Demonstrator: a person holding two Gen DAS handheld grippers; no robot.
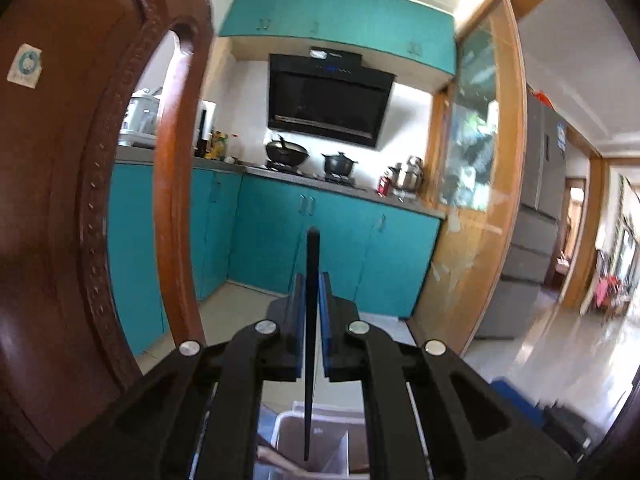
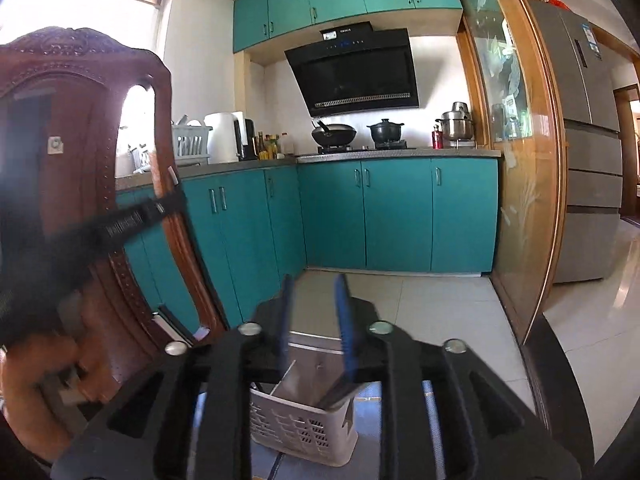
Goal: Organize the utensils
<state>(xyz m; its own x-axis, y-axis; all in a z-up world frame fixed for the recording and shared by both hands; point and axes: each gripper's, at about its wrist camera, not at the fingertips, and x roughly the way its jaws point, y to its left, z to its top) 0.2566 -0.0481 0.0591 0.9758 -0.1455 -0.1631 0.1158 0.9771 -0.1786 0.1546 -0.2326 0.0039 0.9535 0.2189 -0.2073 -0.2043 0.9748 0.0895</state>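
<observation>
The left gripper [image 1: 313, 312] was clamped on a thin black utensil [image 1: 311, 344], its blue pads pressed against either side of the flat dark strip, which stood upright between them and ran both above the fingertips and down below them. The lower end of the black utensil hung over a white utensil holder [image 1: 316, 440], seen from above beneath the gripper, with what looked like a wooden handle lying against its left edge; whether the tip touched anything inside could not be told. The right gripper [image 2: 314, 312] stood with its blue-padded fingers apart and nothing between them, tilted above the same holder, which in the right wrist view showed as a white perforated basket [image 2: 304, 428] with a wide metal blade [image 2: 316, 364] and a dark-handled piece standing in it. The basket sat on a blue-and-white surface whose nature was hard to make out. A carved brown wooden chair [image 2: 80, 120] filled the left of both views, and a hand [image 2: 36, 392] showed at the lower left of the right wrist view beside it. Beyond lay a kitchen with teal cabinets [image 2: 396, 216], a black range hood [image 2: 356, 76], a wok [image 2: 334, 134] and a dark lidded pot [image 2: 385, 130] on the stove, and a grey refrigerator [image 2: 588, 128] past the glass-panelled door frame.
</observation>
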